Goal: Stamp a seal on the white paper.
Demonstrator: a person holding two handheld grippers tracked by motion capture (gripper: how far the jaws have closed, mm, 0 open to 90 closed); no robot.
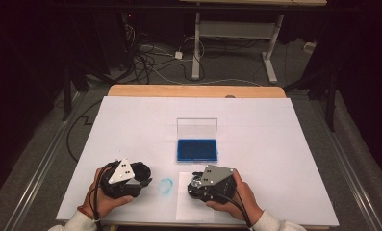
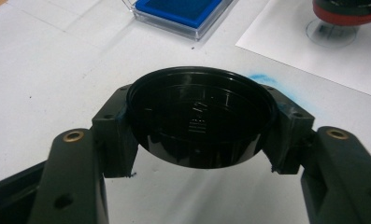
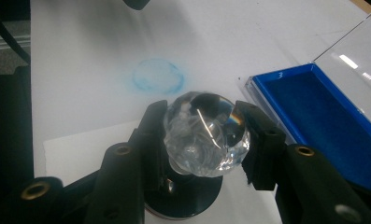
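My right gripper is shut on the clear faceted knob of a round stamp whose dark base points down at a white paper sheet. From the left gripper view the stamp shows a red band, with its clear foot at the paper; whether it touches I cannot tell. My left gripper is shut on a round black lid, held just over the table. In the high view the left gripper and right gripper sit near the front edge.
An open clear case with a blue ink pad lies just beyond both grippers, its lid standing upright. A blue ring smudge marks the white table cover between the grippers. The wooden table edge runs along the back.
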